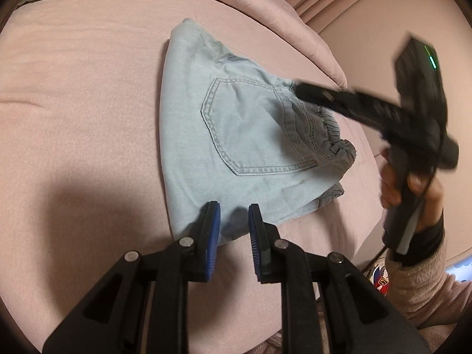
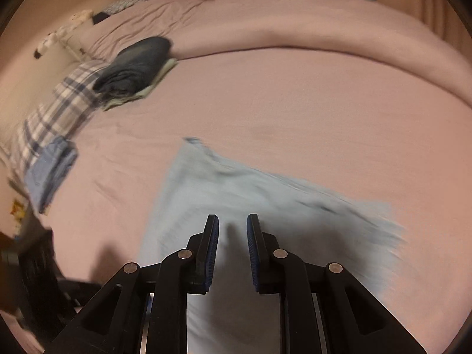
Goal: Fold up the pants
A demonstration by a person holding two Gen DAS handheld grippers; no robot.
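Light blue denim pants (image 1: 236,135) lie folded into a compact bundle on the pink bed, back pocket up and elastic waistband to the right. My left gripper (image 1: 234,209) is open and empty, hovering just above the bundle's near corner. My right gripper (image 1: 298,90) shows blurred over the waistband, held in a hand at the right; its jaws cannot be read there. In the right wrist view the right gripper (image 2: 233,221) is open and empty above the blurred pants (image 2: 236,194).
The pink bedsheet (image 2: 295,103) spreads all round the pants, with a bunched pink duvet (image 2: 295,23) behind. A dark folded stack (image 2: 135,65) sits on a plaid pillow (image 2: 59,109) at the left, beside a blue folded garment (image 2: 50,171).
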